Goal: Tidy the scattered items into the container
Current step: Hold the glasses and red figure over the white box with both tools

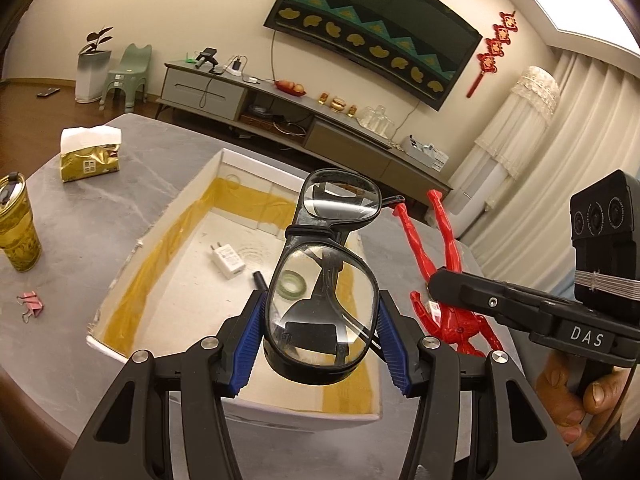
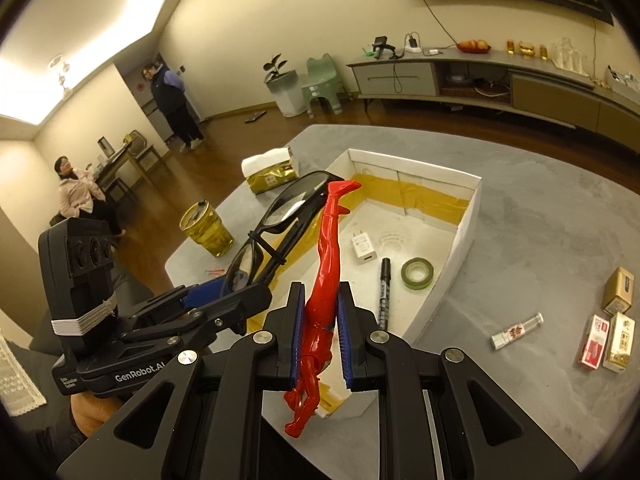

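Observation:
My left gripper (image 1: pixel 322 312) is shut on black-framed glasses (image 1: pixel 324 280), which hang above the white box (image 1: pixel 160 240) lined with yellow tape. My right gripper (image 2: pixel 319 308) is shut on a red action figure (image 2: pixel 326 264), held upside down over the near end of the white box (image 2: pixel 468 216). The red action figure (image 1: pixel 440 248) and right gripper (image 1: pixel 436 286) show to the right in the left wrist view. The glasses (image 2: pixel 280 220) and left gripper (image 2: pixel 224 296) show at left in the right wrist view. Inside the box lie a white charger (image 2: pixel 364 248), a black marker (image 2: pixel 384 292) and a green tape roll (image 2: pixel 417 273).
On the grey table (image 2: pixel 540 220) right of the box lie a small tube (image 2: pixel 516 330) and three little cartons (image 2: pixel 612 328). A pink binder clip (image 1: pixel 31 305), a gold tumbler (image 1: pixel 16 228) and a tissue pack (image 1: pixel 90 152) sit left of the box. Two people are far off.

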The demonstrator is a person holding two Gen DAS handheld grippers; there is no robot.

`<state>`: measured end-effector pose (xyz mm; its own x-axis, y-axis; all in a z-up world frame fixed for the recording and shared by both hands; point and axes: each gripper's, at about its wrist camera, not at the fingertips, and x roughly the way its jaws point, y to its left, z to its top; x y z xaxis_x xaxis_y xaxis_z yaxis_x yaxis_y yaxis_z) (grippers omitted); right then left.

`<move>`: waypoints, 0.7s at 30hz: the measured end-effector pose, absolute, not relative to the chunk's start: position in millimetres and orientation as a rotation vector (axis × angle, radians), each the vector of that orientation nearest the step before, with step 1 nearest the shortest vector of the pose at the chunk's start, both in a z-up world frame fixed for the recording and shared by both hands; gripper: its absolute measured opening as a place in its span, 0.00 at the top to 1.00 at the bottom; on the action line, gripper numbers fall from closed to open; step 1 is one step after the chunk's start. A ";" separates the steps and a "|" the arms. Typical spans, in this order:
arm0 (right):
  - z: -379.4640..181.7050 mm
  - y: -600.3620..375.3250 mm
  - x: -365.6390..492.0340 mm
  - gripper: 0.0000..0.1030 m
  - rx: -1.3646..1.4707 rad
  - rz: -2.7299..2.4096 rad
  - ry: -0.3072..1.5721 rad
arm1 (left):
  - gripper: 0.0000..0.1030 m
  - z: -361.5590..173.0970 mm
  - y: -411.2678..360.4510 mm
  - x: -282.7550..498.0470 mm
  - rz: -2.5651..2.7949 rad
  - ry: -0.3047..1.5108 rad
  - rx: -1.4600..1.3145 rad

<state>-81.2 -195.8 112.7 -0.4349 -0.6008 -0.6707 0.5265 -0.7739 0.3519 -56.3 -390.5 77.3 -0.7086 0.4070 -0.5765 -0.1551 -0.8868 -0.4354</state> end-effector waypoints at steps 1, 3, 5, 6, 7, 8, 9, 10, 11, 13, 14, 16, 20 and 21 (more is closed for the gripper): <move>111.5 -197.1 -84.2 0.84 1.088 -2.205 -0.120 | 0.46 77.3 -394.1 -58.2 2.604 -0.519 -1.003; 109.0 -199.5 -90.1 0.84 1.102 -2.197 -0.128 | 0.46 76.3 -400.0 -60.5 2.617 -0.521 -1.013; 106.0 -202.3 -97.3 0.84 1.121 -2.183 -0.140 | 0.46 74.4 -405.9 -63.2 2.630 -0.521 -1.032; 104.9 -203.6 -100.5 0.84 1.131 -2.175 -0.147 | 0.46 72.8 -408.9 -64.9 2.636 -0.520 -1.046; 103.0 -204.6 -105.4 0.84 1.144 -2.166 -0.158 | 0.46 70.8 -411.0 -67.3 2.639 -0.516 -1.065; 100.9 -205.6 -110.4 0.84 1.158 -2.156 -0.170 | 0.46 68.8 -413.1 -69.7 2.642 -0.511 -1.085; 98.9 -206.6 -115.4 0.84 1.173 -2.146 -0.180 | 0.46 66.6 -415.4 -72.4 2.644 -0.510 -1.103; 96.9 -207.7 -120.4 0.84 1.188 -2.136 -0.191 | 0.46 65.6 -417.1 -75.4 2.644 -0.507 -1.120; 95.1 -208.6 -124.3 0.84 1.198 -2.130 -0.196 | 0.46 64.5 -418.9 -78.4 2.644 -0.504 -1.137; 91.2 -210.5 -133.1 0.84 1.220 -2.120 -0.203 | 0.46 65.5 -420.2 -84.2 2.650 -0.488 -1.152; 89.0 -211.6 -138.2 0.84 1.233 -2.115 -0.206 | 0.46 66.1 -420.8 -87.1 2.652 -0.480 -1.160; 82.8 -213.7 -149.6 0.84 1.263 -2.102 -0.216 | 0.46 66.3 -422.3 -93.3 2.651 -0.470 -1.177; 73.1 -218.6 -167.6 0.84 1.305 -2.098 -0.209 | 0.46 63.4 -421.5 -109.2 2.625 -0.436 -1.235; 70.6 -220.2 -172.0 0.84 1.315 -2.094 -0.205 | 0.46 62.3 -419.9 -112.9 2.621 -0.415 -1.255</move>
<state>-172.0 -220.2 70.6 -0.2874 -0.5959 -0.7499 0.4395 -0.7777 0.4495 -112.9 -419.9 62.3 -0.6172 0.3022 -0.7265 -0.0628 -0.9393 -0.3374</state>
